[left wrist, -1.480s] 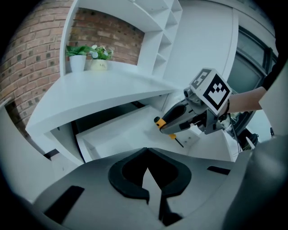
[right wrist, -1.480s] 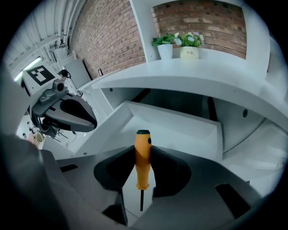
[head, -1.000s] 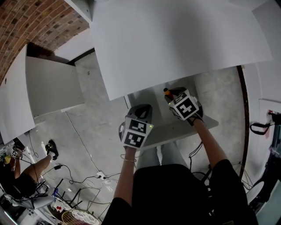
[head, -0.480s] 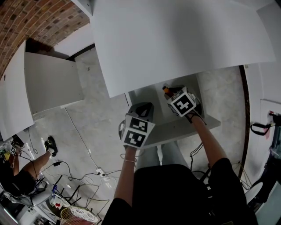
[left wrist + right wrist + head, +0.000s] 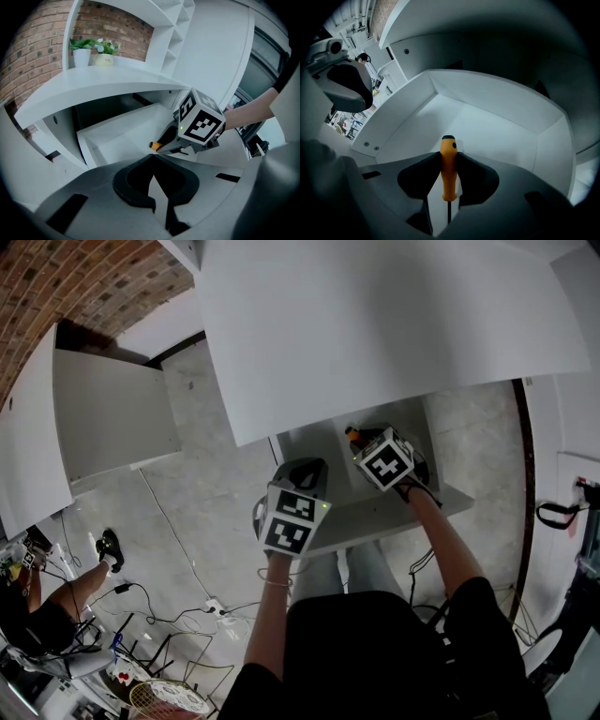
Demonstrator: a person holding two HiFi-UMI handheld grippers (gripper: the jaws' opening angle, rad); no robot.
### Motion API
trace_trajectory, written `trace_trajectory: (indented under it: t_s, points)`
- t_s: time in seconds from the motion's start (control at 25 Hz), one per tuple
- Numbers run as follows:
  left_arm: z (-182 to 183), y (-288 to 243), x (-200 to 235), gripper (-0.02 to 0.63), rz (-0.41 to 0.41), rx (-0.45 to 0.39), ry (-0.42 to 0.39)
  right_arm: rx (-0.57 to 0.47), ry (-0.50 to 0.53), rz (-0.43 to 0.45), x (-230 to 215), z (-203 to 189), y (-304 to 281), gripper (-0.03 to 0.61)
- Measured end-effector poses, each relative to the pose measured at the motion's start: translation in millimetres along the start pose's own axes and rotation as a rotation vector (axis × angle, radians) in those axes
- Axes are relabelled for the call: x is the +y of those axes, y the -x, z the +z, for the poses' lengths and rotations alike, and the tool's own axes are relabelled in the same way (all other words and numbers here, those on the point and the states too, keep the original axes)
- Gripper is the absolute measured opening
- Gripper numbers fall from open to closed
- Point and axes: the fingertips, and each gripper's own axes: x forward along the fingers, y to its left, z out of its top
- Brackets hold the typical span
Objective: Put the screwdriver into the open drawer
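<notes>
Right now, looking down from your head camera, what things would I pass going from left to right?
White cabinet panel → left gripper → right gripper, holding the orange screwdriver → black strap near the right edge. The open drawer stretches under both grippers, so it has no clear place.

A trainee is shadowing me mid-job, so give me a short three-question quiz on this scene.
1. Which gripper holds the screwdriver?
2. True or false: the left gripper is shut and empty.
3. The right gripper hangs over a: A) sink B) drawer C) basket.
Key: 1 right; 2 true; 3 B.
</notes>
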Motion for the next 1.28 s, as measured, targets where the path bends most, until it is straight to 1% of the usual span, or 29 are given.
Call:
trace_trajectory:
  t_s: [0.24,0.48,0.6,0.76,0.84,0.92,1.0,1.16,1.28]
  points:
    - [-2,0,-4,0.009,-0.012,-0.002,0.001,0.027,0.012,-0.019,2,-6,-6,0.115]
    - [-1,2,-2,0.009,-0.014,-0.007,-0.001,0.009,0.038,-0.039,3,1,-7,0.116]
    - [-1,6,-1,0.009,-0.017,-0.008,-0.005,-0.003,0.008,-0.036,3,5,-4,0.147]
    - [3,16,-1,0.009,-0.009,-0.019,-0.016,-0.044,-0.048,-0.029,5,10,10,0.146]
    - [7,23,0,0.008,0.001,-0.034,-0.018,-0.067,-0.066,-0.027,7,14,22,0.126]
    - [13,32,-1,0.009,0.008,-0.055,-0.013,-0.101,-0.06,-0.028,9,23,38,0.074]
    - [18,43,-2,0.008,0.016,-0.076,-0.004,-0.122,-0.054,-0.012,16,29,53,0.047]
    - [30,65,-5,0.008,0.036,-0.138,0.036,-0.165,-0.037,0.014,31,40,84,0.028]
    - [38,84,-8,0.009,0.05,-0.192,0.042,-0.227,-0.052,0.019,40,48,110,0.025]
